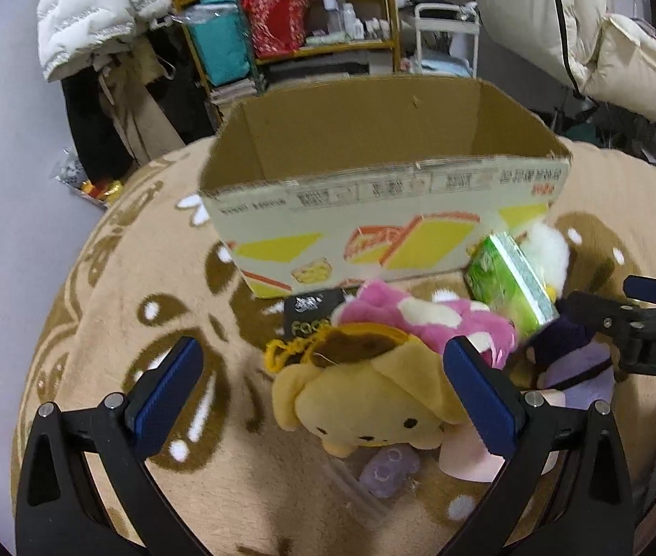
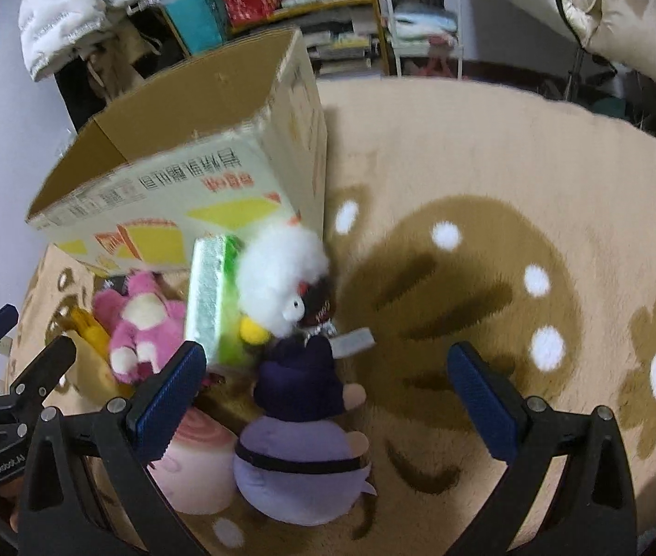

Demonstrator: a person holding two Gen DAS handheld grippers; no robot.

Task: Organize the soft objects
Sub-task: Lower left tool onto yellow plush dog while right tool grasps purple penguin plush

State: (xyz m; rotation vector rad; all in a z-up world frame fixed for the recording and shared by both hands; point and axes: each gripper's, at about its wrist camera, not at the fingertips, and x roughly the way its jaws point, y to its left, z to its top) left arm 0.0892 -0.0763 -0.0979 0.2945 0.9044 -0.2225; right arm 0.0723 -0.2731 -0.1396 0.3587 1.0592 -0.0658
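We hold our left gripper (image 1: pixel 323 394) with jaws wide, empty, over the yellow plush dog (image 1: pixel 365 398) on the blanket (image 1: pixel 96 324). Beyond stands the open cardboard box (image 1: pixel 374 213). Our right gripper (image 2: pixel 325 398), jaws spread and empty, hovers at the purple doll (image 2: pixel 300 454), perhaps touching it.

Box (image 1: pixel 374 213): standing on the blanket (image 1: pixel 96 324), behind the toys.
Dog plush (image 1: pixel 374 398): lying in front of the bear plush (image 1: pixel 420 319).
Tissue pack (image 1: pixel 508 282): leaning right of the bear plush.

Tan blanket (image 2: pixel 490 148), brown flowers with white dots; pink plush (image 1: pixel 413 319); yellow plush (image 1: pixel 374 398) (brown cap); purple plush (image 2: pixel 300 454).
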